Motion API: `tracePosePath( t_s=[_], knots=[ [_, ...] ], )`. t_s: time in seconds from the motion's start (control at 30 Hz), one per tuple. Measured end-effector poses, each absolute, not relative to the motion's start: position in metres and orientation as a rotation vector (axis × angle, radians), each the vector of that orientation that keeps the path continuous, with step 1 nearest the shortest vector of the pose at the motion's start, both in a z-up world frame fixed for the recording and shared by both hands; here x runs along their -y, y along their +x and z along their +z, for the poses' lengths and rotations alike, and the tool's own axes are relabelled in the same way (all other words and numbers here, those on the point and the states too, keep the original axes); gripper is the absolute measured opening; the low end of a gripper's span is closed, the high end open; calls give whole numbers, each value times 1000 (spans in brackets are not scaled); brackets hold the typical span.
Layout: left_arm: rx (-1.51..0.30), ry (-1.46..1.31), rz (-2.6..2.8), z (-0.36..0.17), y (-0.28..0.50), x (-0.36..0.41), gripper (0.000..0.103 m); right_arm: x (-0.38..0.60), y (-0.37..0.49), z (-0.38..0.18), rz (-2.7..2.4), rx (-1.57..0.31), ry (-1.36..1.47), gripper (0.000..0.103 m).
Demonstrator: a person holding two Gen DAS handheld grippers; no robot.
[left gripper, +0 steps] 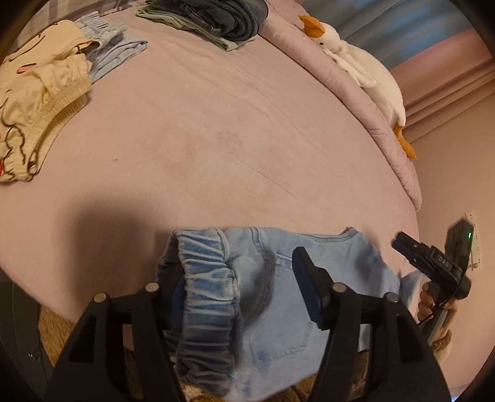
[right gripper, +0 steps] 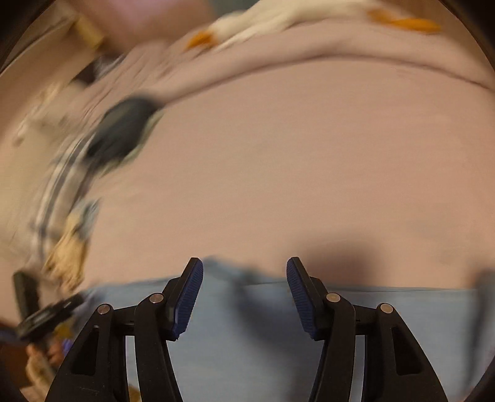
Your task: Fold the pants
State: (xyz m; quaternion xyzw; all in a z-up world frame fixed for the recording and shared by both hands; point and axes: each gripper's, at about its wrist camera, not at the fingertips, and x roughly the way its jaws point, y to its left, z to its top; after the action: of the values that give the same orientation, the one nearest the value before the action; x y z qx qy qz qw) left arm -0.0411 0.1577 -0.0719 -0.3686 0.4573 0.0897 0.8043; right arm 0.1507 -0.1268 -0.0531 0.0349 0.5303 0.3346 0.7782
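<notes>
Light blue denim pants (left gripper: pixel 278 287) lie at the near edge of the pink bed (left gripper: pixel 216 139). My left gripper (left gripper: pixel 238 278) is open; the elastic waistband (left gripper: pixel 204 297) is bunched over its left finger, and its right finger (left gripper: pixel 309 287) stands clear above the back pocket. My right gripper (right gripper: pixel 244 293) is open and empty, its fingers spread just above the flat blue denim (right gripper: pixel 247 340). It also shows in the left wrist view (left gripper: pixel 402 244), held by a hand at the right edge of the pants. The right wrist view is motion-blurred.
A cream printed garment (left gripper: pixel 37 102) and light blue folded clothes (left gripper: pixel 108 52) lie at the far left. A pile of dark and green folded clothes (left gripper: pixel 216 21) sits at the back. A white plush goose (left gripper: pixel 365 71) lies on the rolled duvet at the right.
</notes>
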Motion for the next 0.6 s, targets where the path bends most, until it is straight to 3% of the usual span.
tracePosePath(
  t_s=[0.27, 0.33, 0.37, 0.6],
  knots=[
    [-989, -744, 186, -82, -56, -156, 46, 49, 142, -103, 736, -1313, -141, 55],
    [-975, -762, 174, -83, -61, -159, 40, 47, 138, -103, 703, -1269, -206, 34],
    [-961, -774, 172, -81, -63, -160, 38, 46, 137, -98, 693, -1244, -220, 16],
    [-961, -734, 198, -84, -59, -161, 35, 56, 146, -77, 674, -1188, -150, 9]
  ],
)
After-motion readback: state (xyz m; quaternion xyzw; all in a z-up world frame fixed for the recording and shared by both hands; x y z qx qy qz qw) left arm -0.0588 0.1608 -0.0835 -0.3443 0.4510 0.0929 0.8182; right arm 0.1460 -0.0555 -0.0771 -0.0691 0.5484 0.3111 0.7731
